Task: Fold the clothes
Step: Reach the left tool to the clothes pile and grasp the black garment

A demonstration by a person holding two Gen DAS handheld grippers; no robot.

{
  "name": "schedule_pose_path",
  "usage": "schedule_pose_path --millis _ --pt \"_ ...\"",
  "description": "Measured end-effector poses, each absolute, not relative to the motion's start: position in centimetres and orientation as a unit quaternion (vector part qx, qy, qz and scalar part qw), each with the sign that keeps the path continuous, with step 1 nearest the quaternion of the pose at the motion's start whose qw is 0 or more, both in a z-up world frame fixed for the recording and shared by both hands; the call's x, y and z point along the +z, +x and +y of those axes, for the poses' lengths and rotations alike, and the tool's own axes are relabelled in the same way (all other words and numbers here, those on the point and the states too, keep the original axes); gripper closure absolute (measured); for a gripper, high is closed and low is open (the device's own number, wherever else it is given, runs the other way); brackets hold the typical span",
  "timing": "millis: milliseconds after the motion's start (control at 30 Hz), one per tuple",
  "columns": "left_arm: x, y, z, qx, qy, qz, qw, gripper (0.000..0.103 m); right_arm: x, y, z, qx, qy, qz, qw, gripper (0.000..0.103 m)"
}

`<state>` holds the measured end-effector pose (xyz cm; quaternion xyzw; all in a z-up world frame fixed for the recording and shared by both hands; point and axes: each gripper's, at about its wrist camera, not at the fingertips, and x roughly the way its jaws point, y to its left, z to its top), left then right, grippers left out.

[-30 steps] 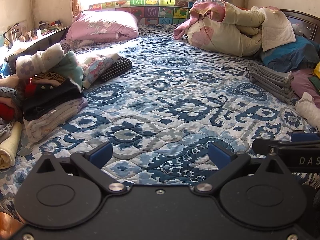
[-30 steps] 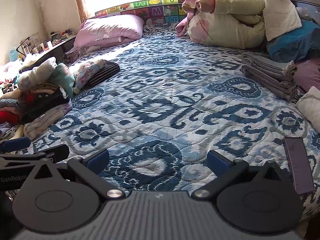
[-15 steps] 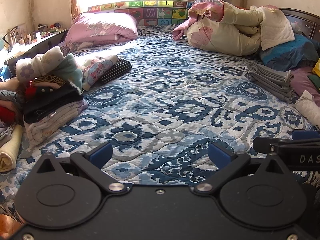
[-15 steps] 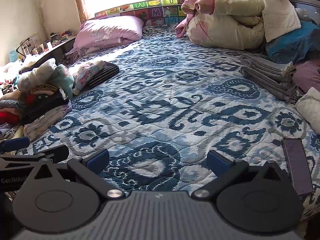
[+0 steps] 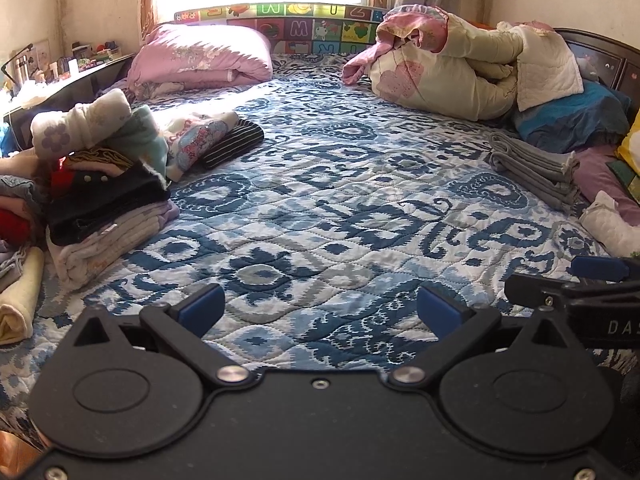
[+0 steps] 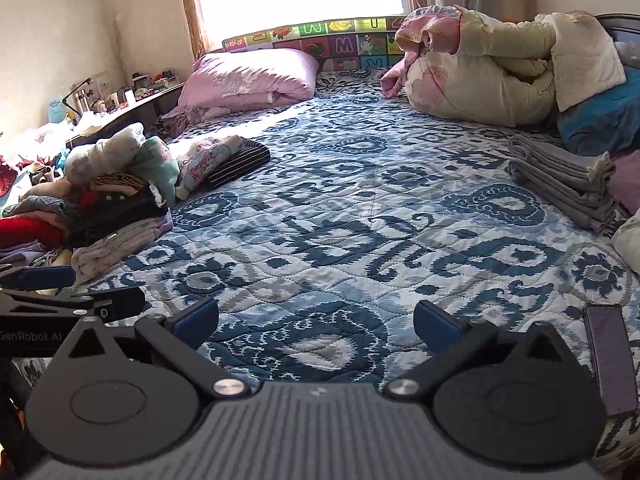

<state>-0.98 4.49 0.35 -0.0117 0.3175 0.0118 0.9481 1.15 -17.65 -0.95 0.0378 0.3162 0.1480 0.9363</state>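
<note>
Over at about 9 o'clock in both views there's a messy pile of clothes (image 5: 100, 200) sitting on the left edge of the bed, with a floral rolled-up piece on top, something black in the middle and pale folded stuff underneath. Just behind it, around 10 o'clock, lies a striped dark garment (image 5: 234, 142) next to a patterned pink and blue one.

The left gripper (image 5: 318, 310) hangs low over the blue patterned quilt (image 5: 320, 200) with its blue-tipped fingers spread wide apart and nothing between them. Same story for the right gripper (image 6: 316, 320): fingers wide, nothing held, just quilt underneath. The two sit side by side; each one pokes into the edge of the other's view.

Up at 12 o'clock there's a pink pillow (image 5: 204, 58) against a colourful alphabet mat under the window. At 1 to 2 o'clock is a big bundled cream duvet (image 5: 452, 68). Around 3 o'clock a neat stack of folded grey clothes (image 5: 534, 170) rests on the quilt, well apart from the messy pile. In the right wrist view a dark phone (image 6: 610, 360) lies on the quilt at 4 o'clock, just beside the right gripper.
</note>
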Motion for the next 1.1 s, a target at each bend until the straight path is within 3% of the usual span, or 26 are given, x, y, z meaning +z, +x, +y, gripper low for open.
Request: schedule_pose_path --millis 333,533,600,667,767,900,1100 --pt "0.5 -1.3 13.4 0.097 -0.074 0.292 0.949 0.0 -1.0 2.2 -15.2 0.186 0.013 0.28 0.942 0.0" --pt "-0.7 0.9 20.3 0.144 -0.103 0.288 0.941 0.002 -2.9 5.5 -12.2 0.223 0.003 0.307 0.925 0.0" --pt "-1.0 2.1 22.4 0.153 -0.108 0.278 0.942 0.006 -3.4 6.7 -11.3 0.236 -0.002 0.321 0.917 0.0" --pt "-1.3 3.1 24.2 0.159 -0.11 0.271 0.943 0.02 -4.0 7.3 -10.8 0.242 0.0 0.331 0.912 0.0" --pt "-1.9 5.1 26.6 0.171 -0.106 0.26 0.944 0.032 -4.8 7.6 -10.6 0.244 0.01 0.344 0.907 0.0" --pt "-2.8 7.7 29.4 0.186 -0.097 0.248 0.946 0.036 -6.0 8.1 -10.4 0.247 0.024 0.361 0.899 0.0" --pt "-4.9 11.4 32.6 0.209 -0.097 0.277 0.933 0.053 -7.7 8.7 -10.0 0.252 0.043 0.386 0.887 0.0"
